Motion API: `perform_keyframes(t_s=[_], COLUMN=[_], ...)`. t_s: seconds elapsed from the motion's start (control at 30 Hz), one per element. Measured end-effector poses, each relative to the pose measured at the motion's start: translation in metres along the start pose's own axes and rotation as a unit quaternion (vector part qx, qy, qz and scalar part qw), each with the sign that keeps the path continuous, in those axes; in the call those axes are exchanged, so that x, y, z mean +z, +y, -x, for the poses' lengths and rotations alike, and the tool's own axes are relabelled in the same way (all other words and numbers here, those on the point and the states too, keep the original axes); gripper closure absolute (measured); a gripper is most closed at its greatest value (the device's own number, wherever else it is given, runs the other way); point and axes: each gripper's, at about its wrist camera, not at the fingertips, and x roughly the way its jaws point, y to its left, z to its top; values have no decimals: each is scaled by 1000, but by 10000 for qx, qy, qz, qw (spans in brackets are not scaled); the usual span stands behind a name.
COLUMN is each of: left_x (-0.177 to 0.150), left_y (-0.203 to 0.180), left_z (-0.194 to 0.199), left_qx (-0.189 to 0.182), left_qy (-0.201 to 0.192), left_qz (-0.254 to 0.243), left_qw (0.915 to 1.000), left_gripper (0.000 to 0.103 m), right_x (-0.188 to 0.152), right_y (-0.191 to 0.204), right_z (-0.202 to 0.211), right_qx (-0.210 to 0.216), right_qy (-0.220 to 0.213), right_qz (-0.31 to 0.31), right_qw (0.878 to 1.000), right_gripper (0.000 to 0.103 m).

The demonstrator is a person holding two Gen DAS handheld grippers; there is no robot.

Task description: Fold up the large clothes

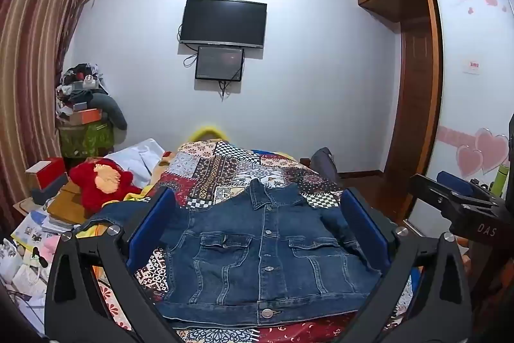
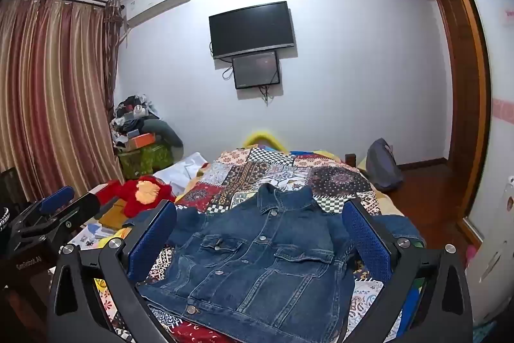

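A dark blue denim jacket (image 1: 257, 249) lies front up and buttoned on a patchwork bedspread (image 1: 225, 169), collar away from me, sleeves spread to the sides. My left gripper (image 1: 257, 227) is open and empty, held above the jacket with its blue pads wide apart. My right gripper (image 2: 260, 230) is also open and empty above the jacket (image 2: 257, 259). In the left wrist view the right gripper (image 1: 462, 192) shows at the right edge. In the right wrist view the left gripper (image 2: 57, 204) shows at the left edge.
A red plush toy (image 1: 99, 182) and piles of papers and boxes (image 1: 35, 233) lie left of the bed. A grey bag (image 2: 382, 166) stands at the bed's far right. A TV (image 1: 223, 23) hangs on the far wall. A wardrobe (image 1: 417, 92) stands at right, curtains (image 1: 29, 60) at left.
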Motion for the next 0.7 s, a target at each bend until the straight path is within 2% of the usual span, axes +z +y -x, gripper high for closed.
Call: perform_keyframes(t_s=[0.33,0.7], left_x=[-3,1], left_y=[9,8], left_z=[5,-7], left_qx=[-19,25], left_qy=[42,118], left_qz=[104,104], left_qw=[9999,9999], left_gripper=[0,0], right_x=[0,1], right_y=[1,1], right_z=[-1,-1], right_qx=[-6,-8], right_qy=[11,-1], right_qz=[19,6], right_qw=[10000,10000], right_gripper=[0,0])
